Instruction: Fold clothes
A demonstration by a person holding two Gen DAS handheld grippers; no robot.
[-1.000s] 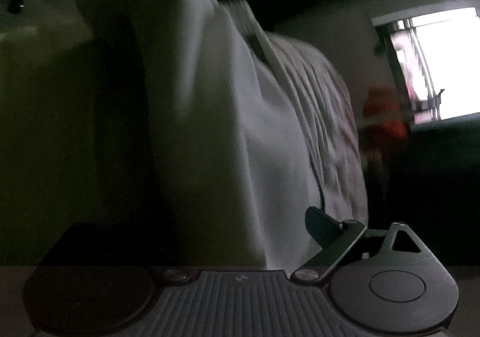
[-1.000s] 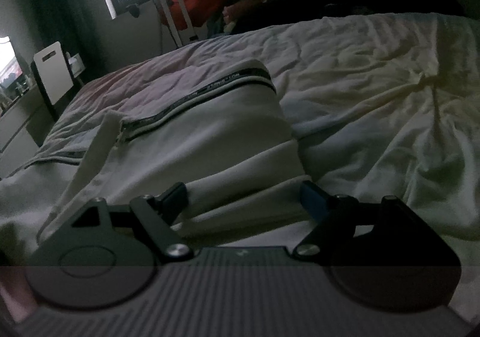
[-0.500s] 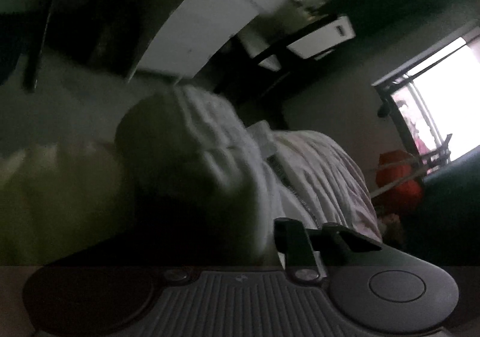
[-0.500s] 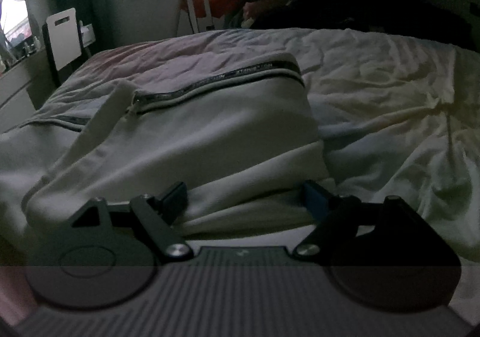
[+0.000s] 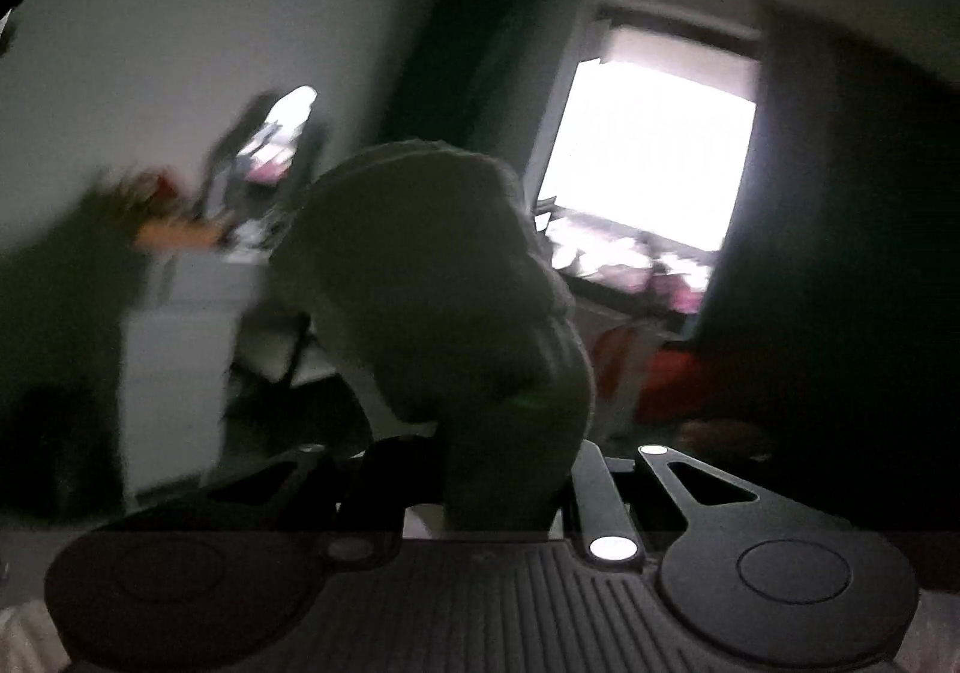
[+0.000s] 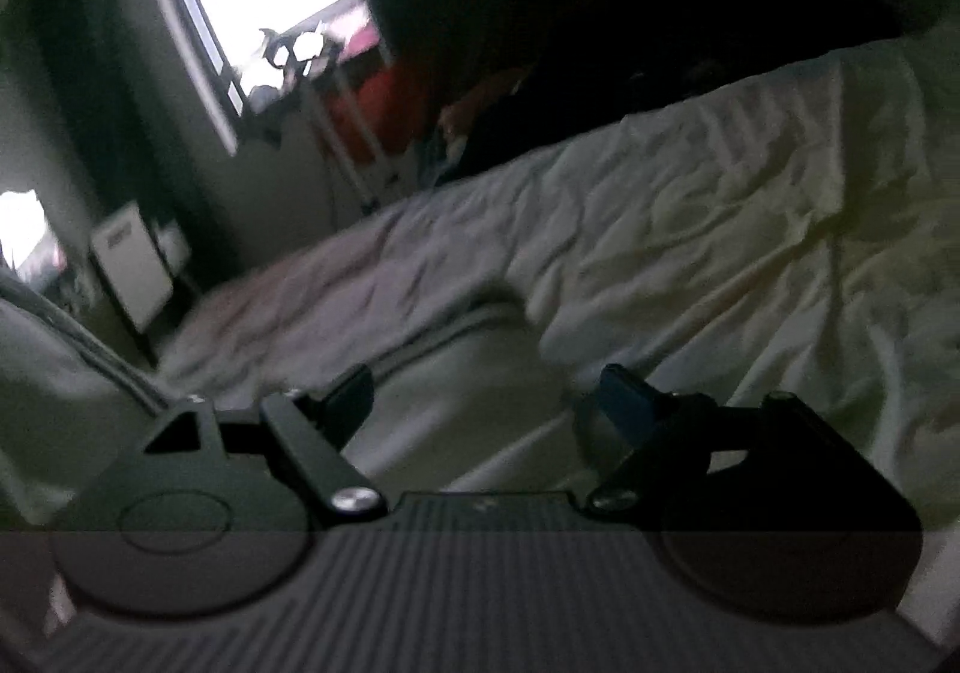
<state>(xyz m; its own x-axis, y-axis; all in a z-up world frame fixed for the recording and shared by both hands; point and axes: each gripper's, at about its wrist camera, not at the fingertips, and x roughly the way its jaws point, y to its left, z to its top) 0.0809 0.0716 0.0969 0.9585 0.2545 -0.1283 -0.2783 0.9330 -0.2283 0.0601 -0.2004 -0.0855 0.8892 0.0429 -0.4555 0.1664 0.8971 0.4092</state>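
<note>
Pinching a thick bunch of pale cloth, the left tongs [image 5: 504,493] are pressed in on it from both sides, and the garment [image 5: 444,283] bulges up out of them in a dark rounded lump, lifted against the bright window [image 5: 648,157]. Behind that lump the picture is smeared — a white cabinet [image 5: 180,337] and a small mirror [image 5: 282,127] on the wall can just be made out, with something red [image 5: 666,379] low beneath the window.

The right tongs [image 6: 486,397] are spread wide, touching down at the near edge of the same whitish garment [image 6: 474,403], which lies between their two tips without either one closing on it. One tip is black, the other blue. The cloth runs off to the left, where a dark striped band [image 6: 90,349] rises along its raised part. All of this rests on the bed [image 6: 690,229], its pale sheet creased and rumpled. Past the bed stand a white chair [image 6: 129,268] and a metal frame [image 6: 348,133] by the window — the far corner is too dark to read.
</note>
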